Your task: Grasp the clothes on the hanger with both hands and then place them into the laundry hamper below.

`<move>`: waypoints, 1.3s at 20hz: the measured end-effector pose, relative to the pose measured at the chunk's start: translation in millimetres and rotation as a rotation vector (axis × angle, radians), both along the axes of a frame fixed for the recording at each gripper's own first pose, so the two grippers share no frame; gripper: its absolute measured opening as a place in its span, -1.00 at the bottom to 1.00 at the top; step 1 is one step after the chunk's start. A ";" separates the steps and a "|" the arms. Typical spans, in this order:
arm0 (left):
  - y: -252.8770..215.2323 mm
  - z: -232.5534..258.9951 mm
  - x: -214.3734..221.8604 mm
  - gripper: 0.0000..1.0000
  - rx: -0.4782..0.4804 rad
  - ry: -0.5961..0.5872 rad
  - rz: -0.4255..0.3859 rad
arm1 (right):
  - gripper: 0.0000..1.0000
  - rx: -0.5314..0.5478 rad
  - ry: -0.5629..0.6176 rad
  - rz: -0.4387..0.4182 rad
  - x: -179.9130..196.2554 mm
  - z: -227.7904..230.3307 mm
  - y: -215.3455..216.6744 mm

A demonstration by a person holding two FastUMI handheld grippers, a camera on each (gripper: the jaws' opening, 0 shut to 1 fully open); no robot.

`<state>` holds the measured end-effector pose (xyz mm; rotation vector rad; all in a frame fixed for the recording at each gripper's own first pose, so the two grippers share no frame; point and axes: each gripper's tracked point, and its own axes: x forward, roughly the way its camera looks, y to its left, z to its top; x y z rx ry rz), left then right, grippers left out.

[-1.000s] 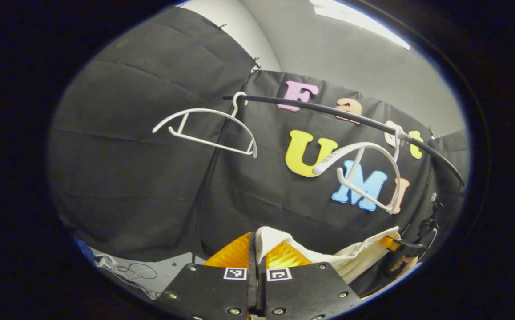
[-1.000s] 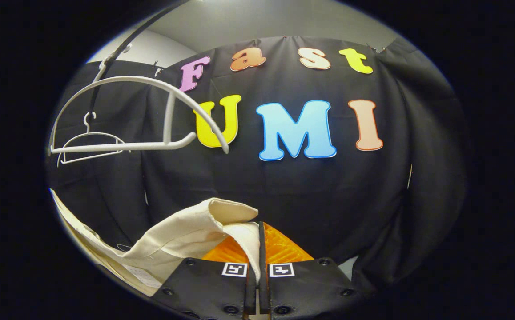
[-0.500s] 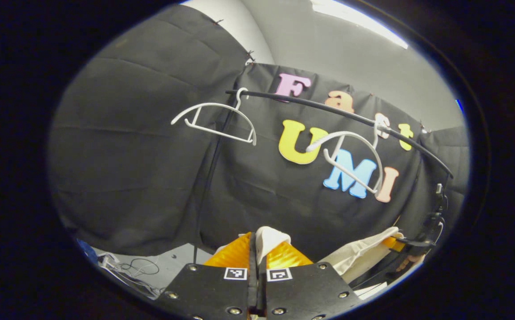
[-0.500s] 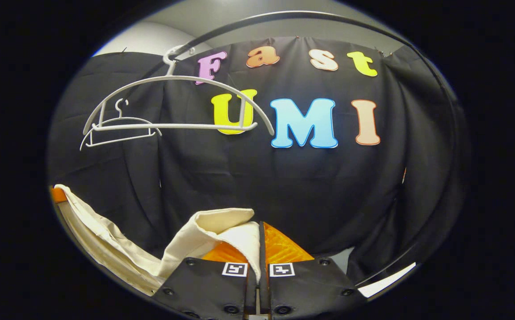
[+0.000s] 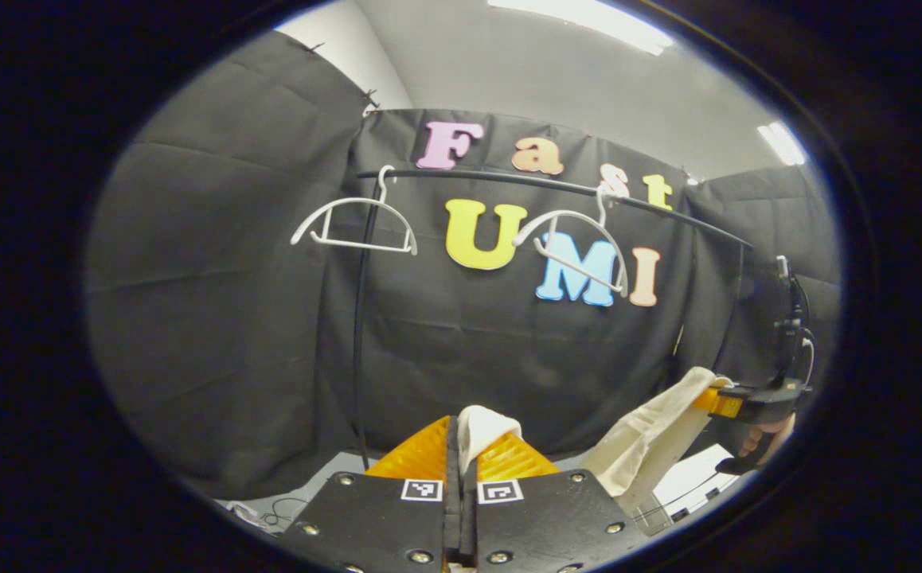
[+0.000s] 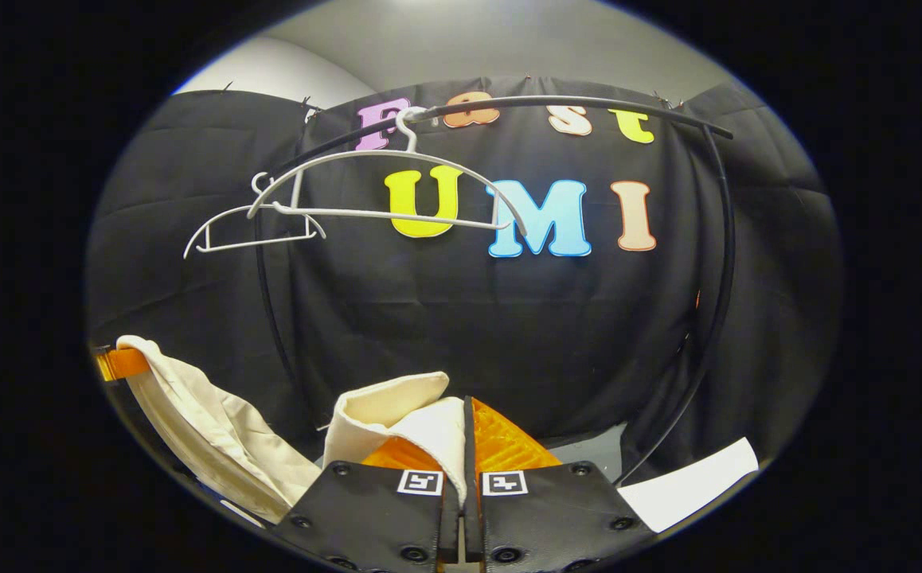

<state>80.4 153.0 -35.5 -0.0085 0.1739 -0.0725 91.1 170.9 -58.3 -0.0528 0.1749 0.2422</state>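
Note:
A cream garment (image 5: 644,442) hangs slack between my two grippers, off its hanger. My left gripper (image 5: 459,434) is shut on one cream corner (image 5: 481,422) that pokes up between its orange fingers. My right gripper (image 6: 465,430) is shut on another fold of the garment (image 6: 401,406); the cloth (image 6: 206,430) trails left to the other gripper's orange finger (image 6: 115,364). In the left gripper view the right gripper (image 5: 748,398) sits at the far right, held by a hand (image 5: 763,442). Two bare white hangers (image 5: 353,223) (image 5: 576,247) hang on the black rail (image 5: 556,187). The hamper is hidden.
The rail (image 6: 556,103) curves down into a black upright (image 6: 712,318) at the right of the right gripper view. Another upright (image 5: 359,334) stands under the left hanger. White sheets (image 6: 688,481) (image 5: 688,481) lie on the grey floor; cables (image 5: 278,509) lie at lower left.
Both grippers have drawn back and down from the rail with the garment; the hangers look smaller and farther. The cloth between them sags more, and the floor has come into sight.

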 end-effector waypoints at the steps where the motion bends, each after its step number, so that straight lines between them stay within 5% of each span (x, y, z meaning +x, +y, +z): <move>1: 1.0 -5.7 -1.0 -0.99 0.009 0.015 -0.018 | -0.91 0.003 0.006 -0.003 -7.3 -0.5 6.0; 8: 7.2 -51.9 8.6 -0.97 0.042 0.105 -0.066 | -0.92 -0.027 0.104 0.026 -34.9 -31.9 44.2; 26: 40.0 -230.2 45.5 -0.97 0.037 0.410 0.006 | -0.91 -0.069 0.534 0.026 -21.2 -189.3 84.3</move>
